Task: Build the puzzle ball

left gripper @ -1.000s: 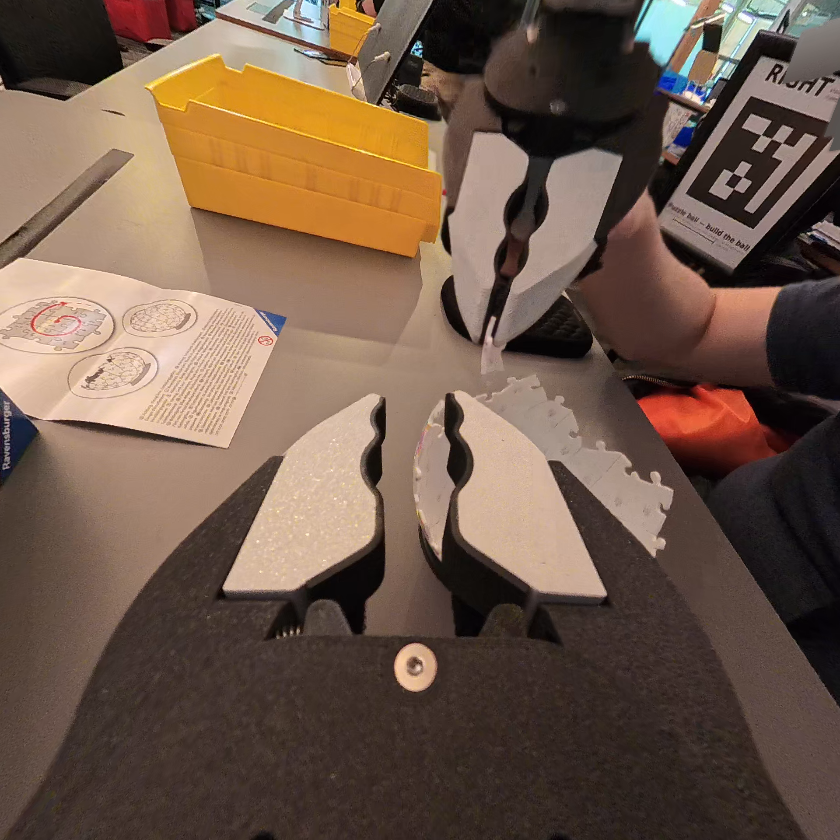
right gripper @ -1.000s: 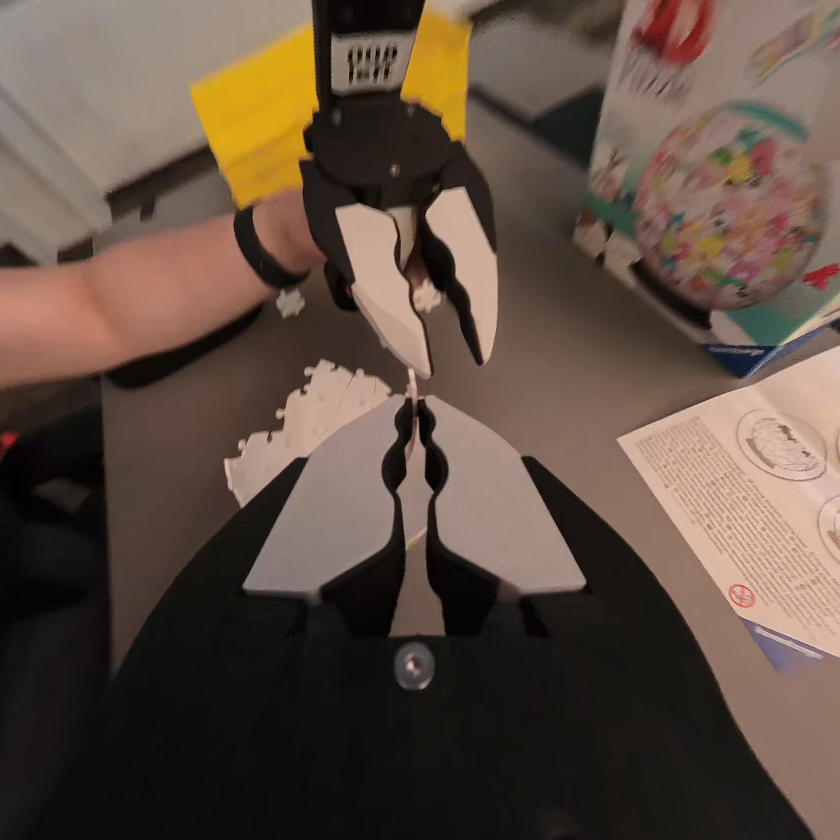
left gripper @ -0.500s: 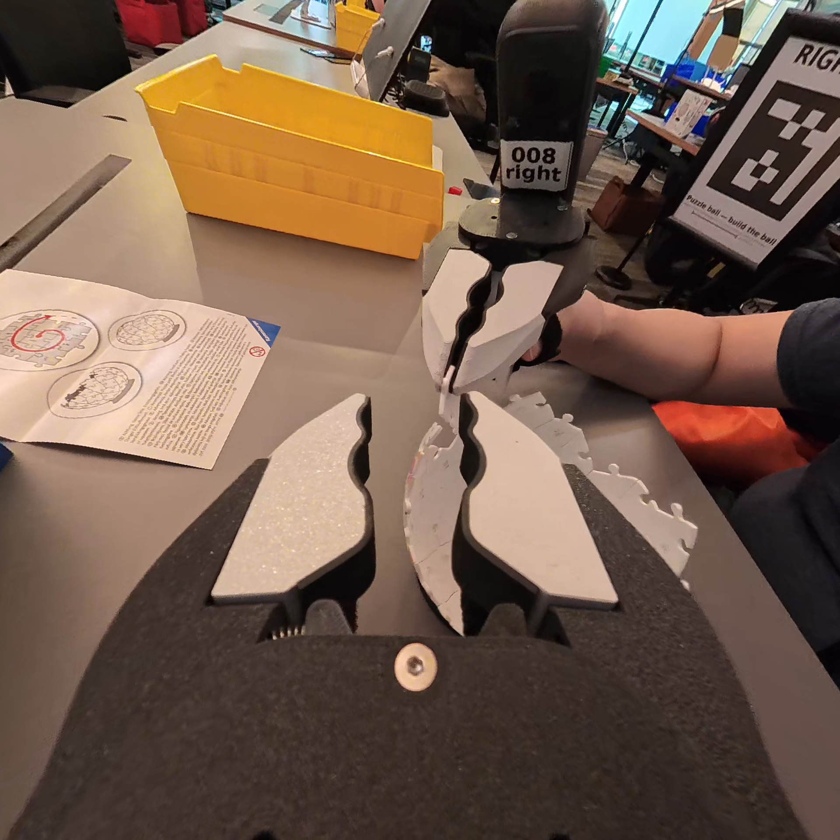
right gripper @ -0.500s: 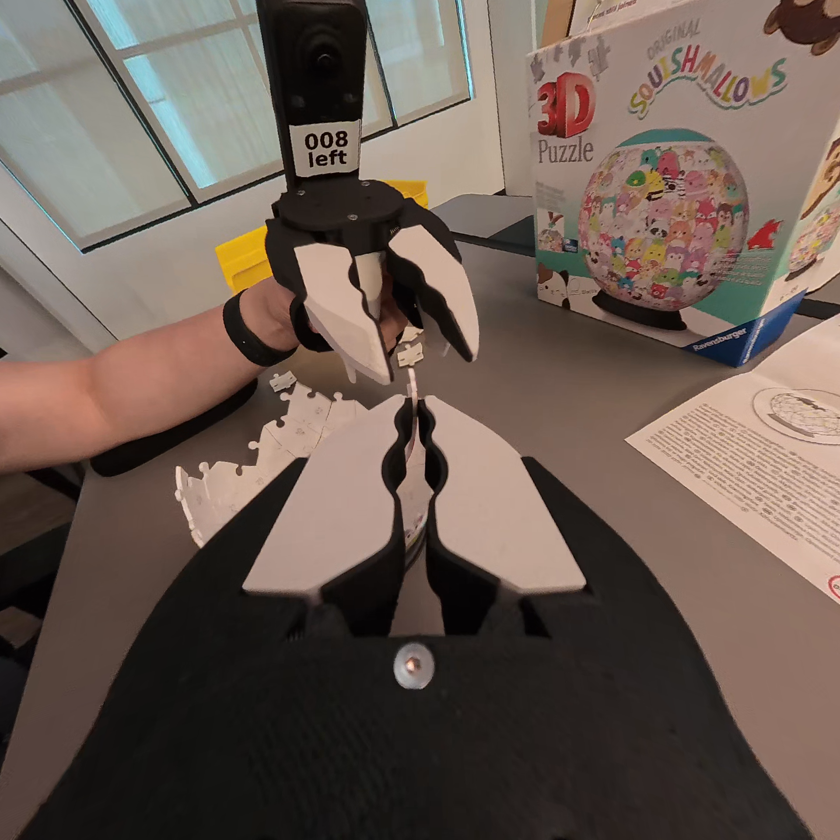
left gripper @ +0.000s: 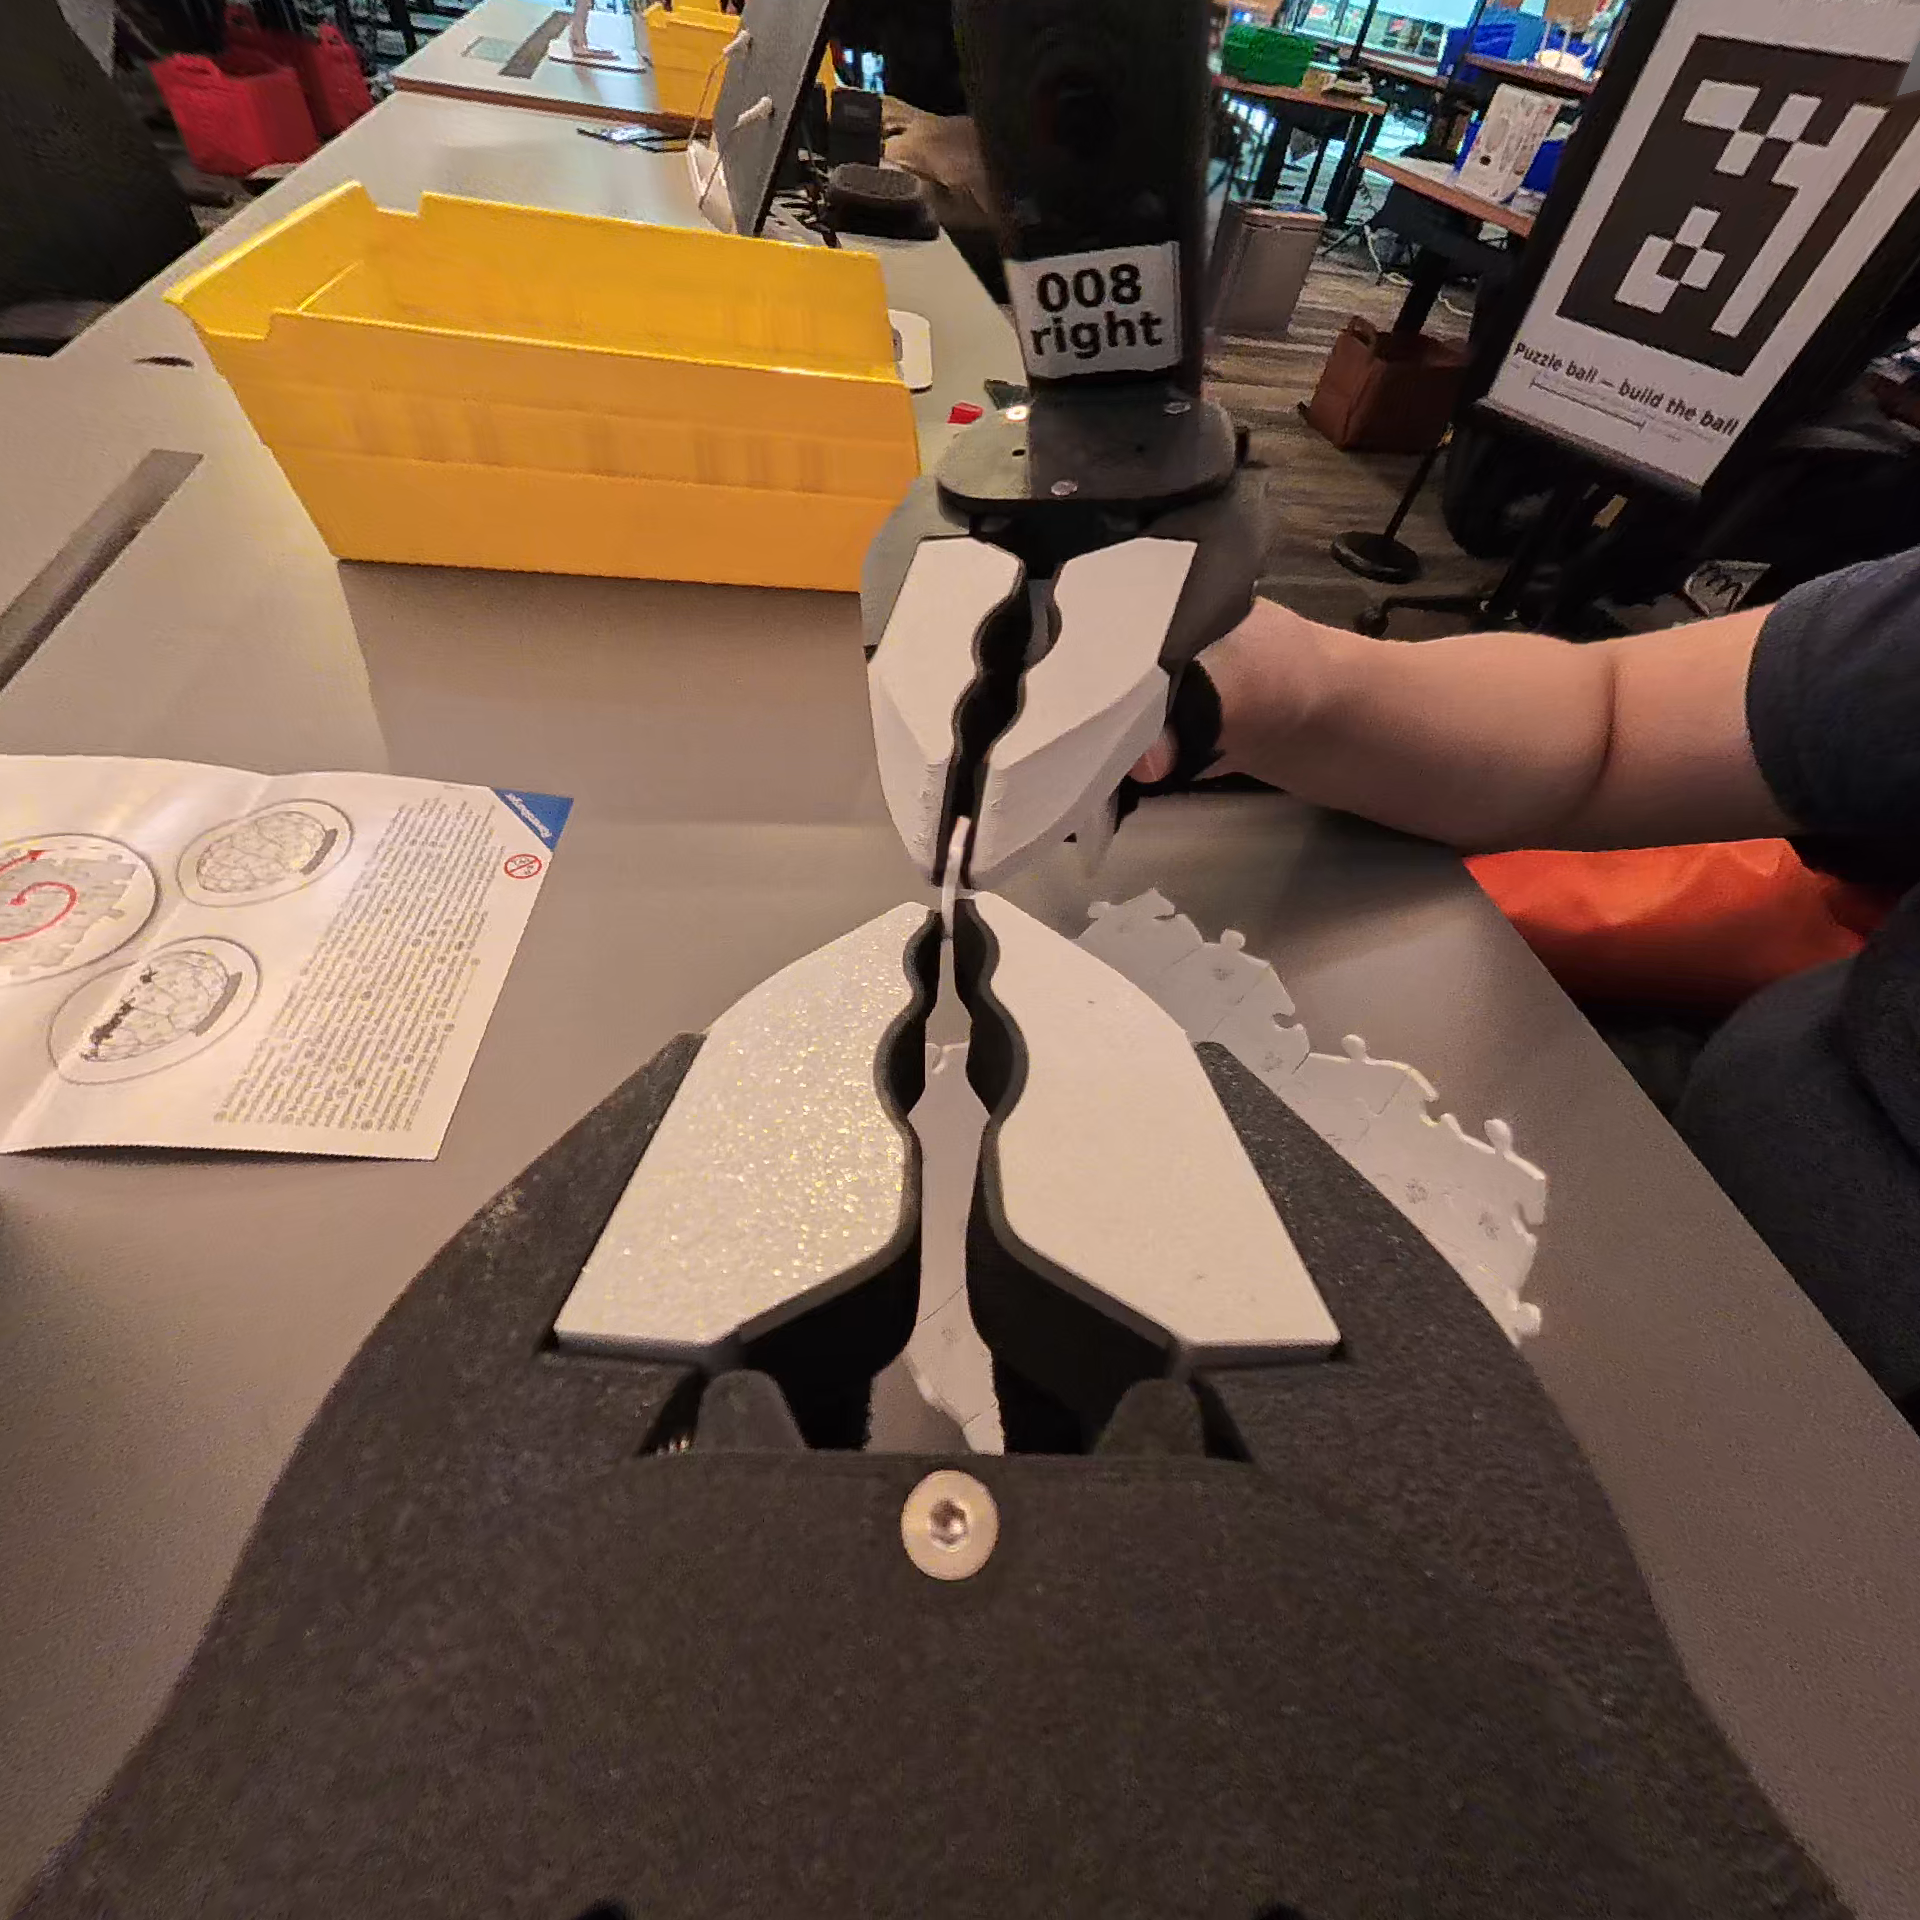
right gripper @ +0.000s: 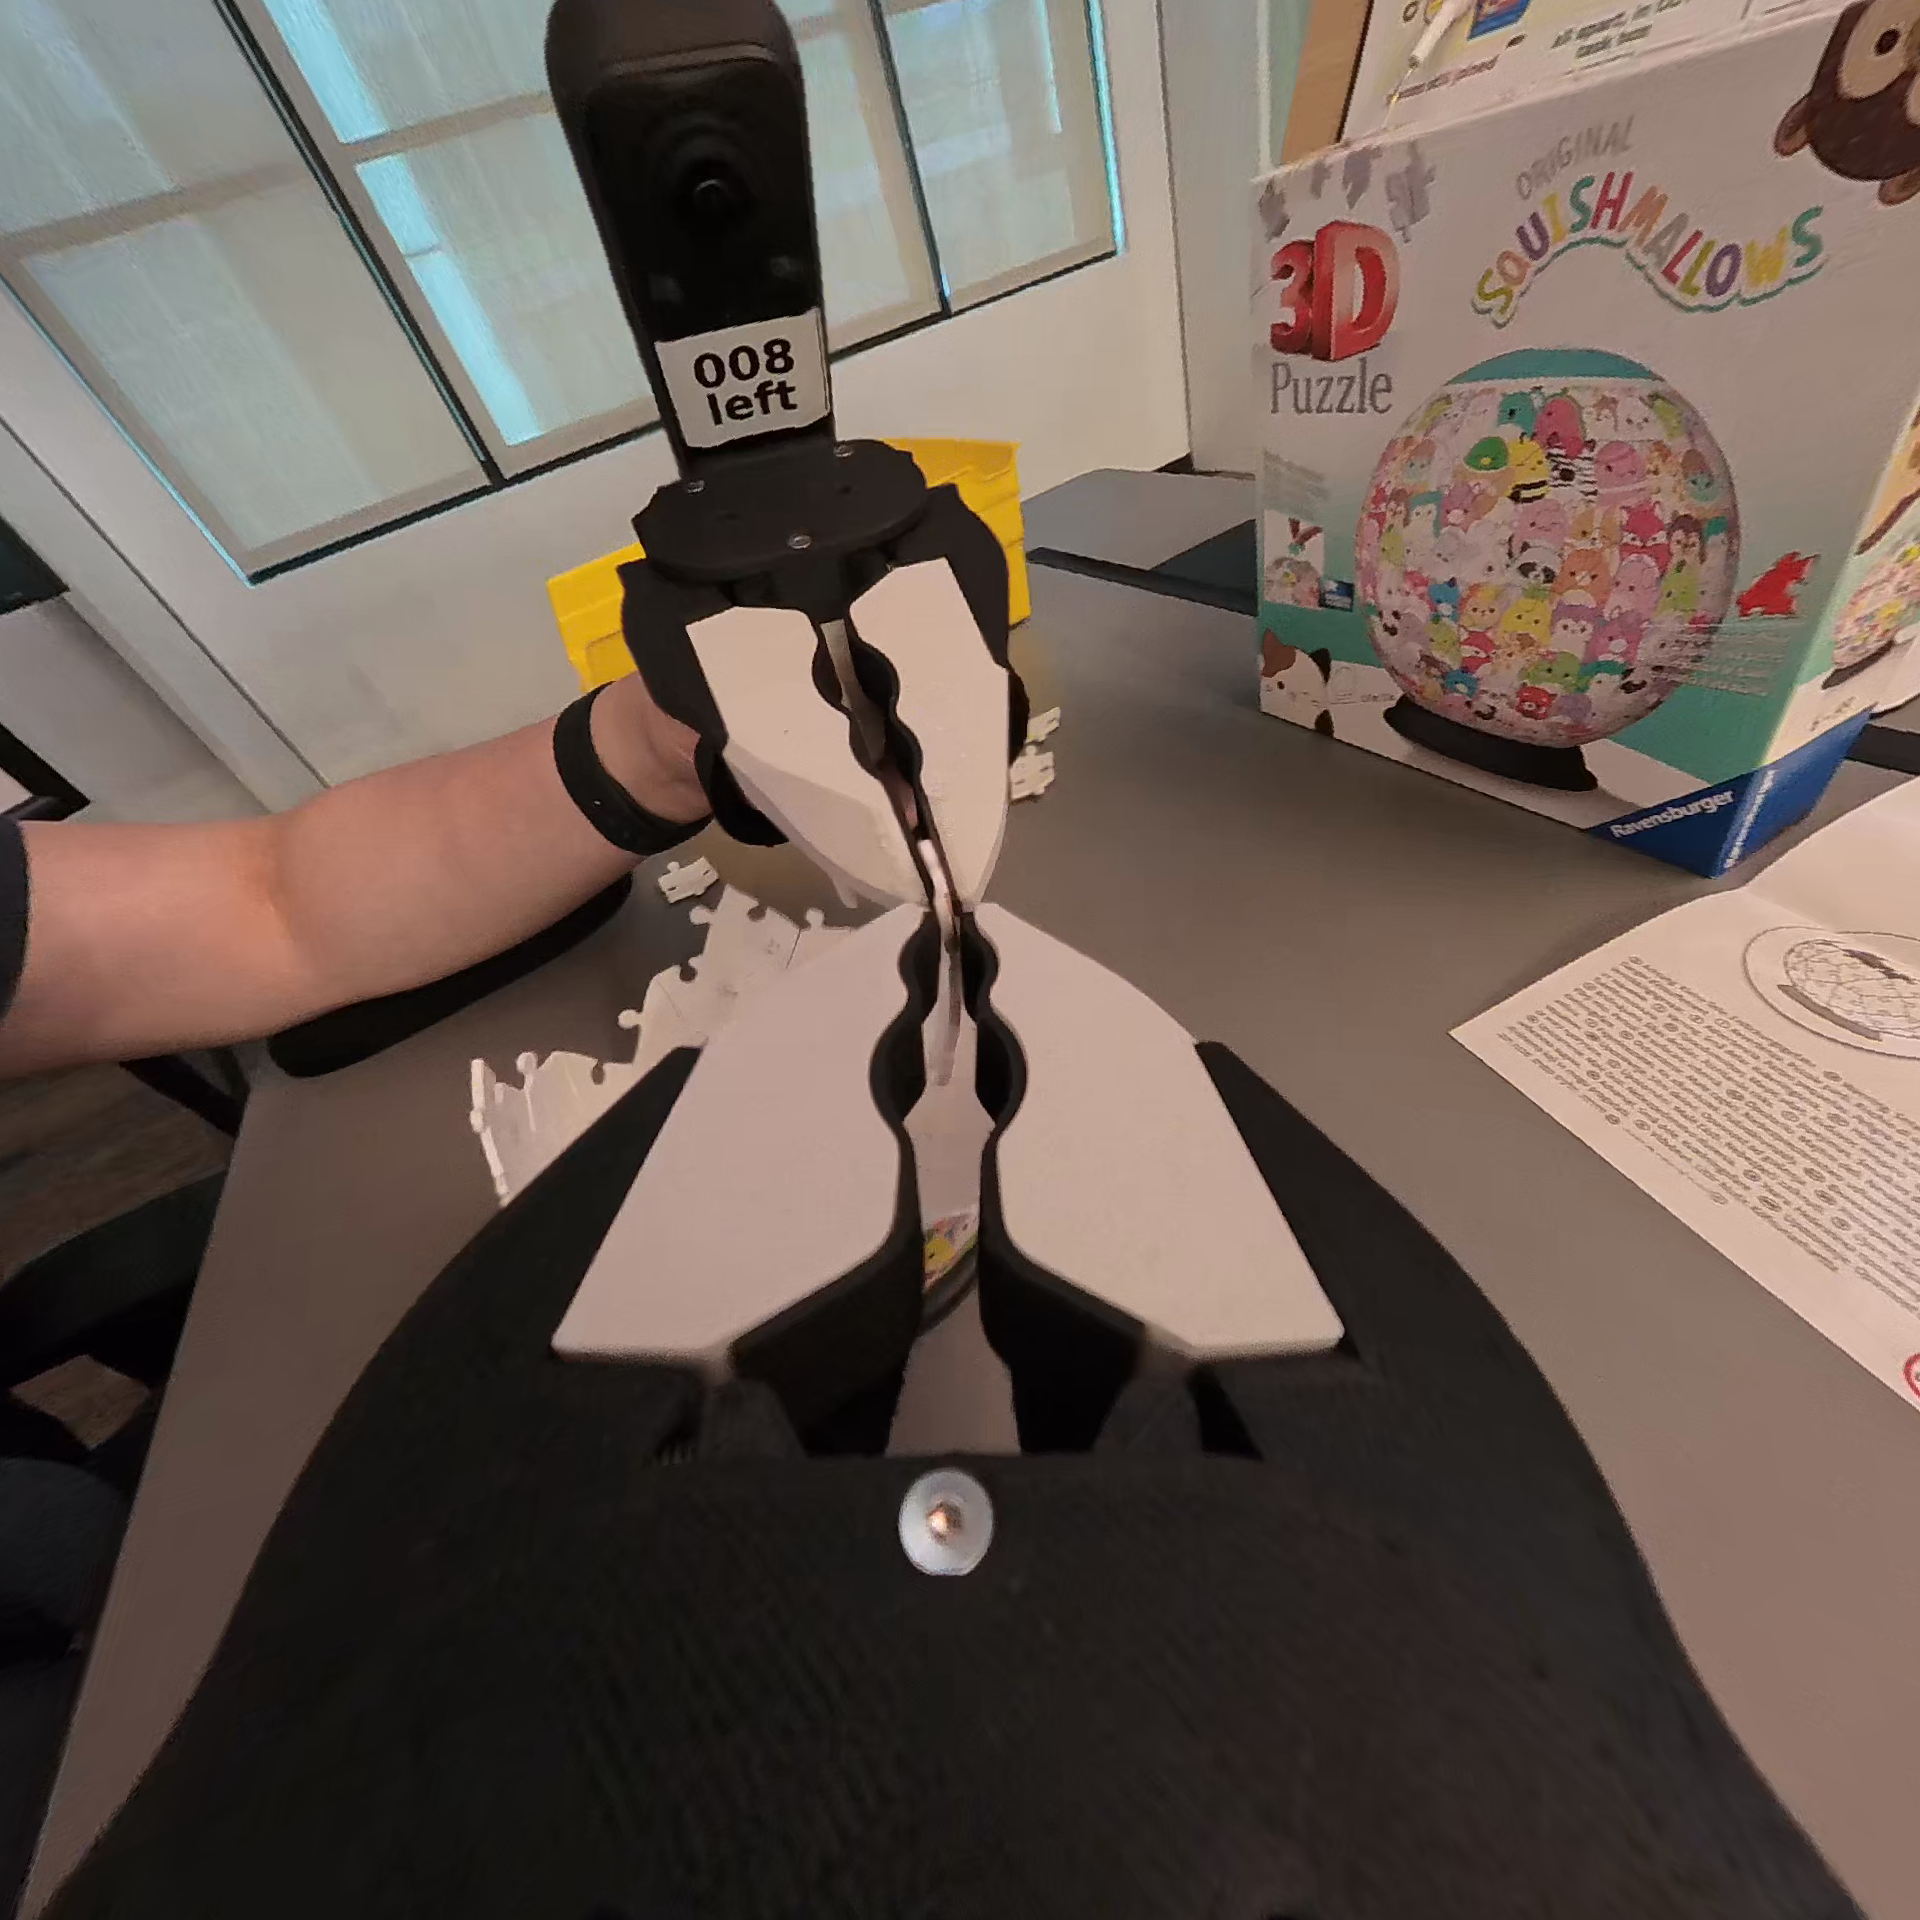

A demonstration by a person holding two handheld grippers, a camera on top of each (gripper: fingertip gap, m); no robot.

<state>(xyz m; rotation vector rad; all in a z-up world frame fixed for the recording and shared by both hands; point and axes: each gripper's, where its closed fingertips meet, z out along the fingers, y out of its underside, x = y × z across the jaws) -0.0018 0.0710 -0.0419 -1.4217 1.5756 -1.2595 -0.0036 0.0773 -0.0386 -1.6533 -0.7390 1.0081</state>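
Left wrist view: left gripper (left gripper: 948, 925) clamped on curved puzzle section (left gripper: 951, 1351).

Curved white assembled puzzle shell (left gripper: 1392, 1122) mostly hidden behind gripper fingers, folded white instruction sheet (right gripper: 1704, 1081) cut by frame edge, its print too small.

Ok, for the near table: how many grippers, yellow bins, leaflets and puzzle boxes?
Grippers: 2 (left gripper, right gripper)
Yellow bin: 1
Leaflet: 1
Puzzle box: 1
Total: 5
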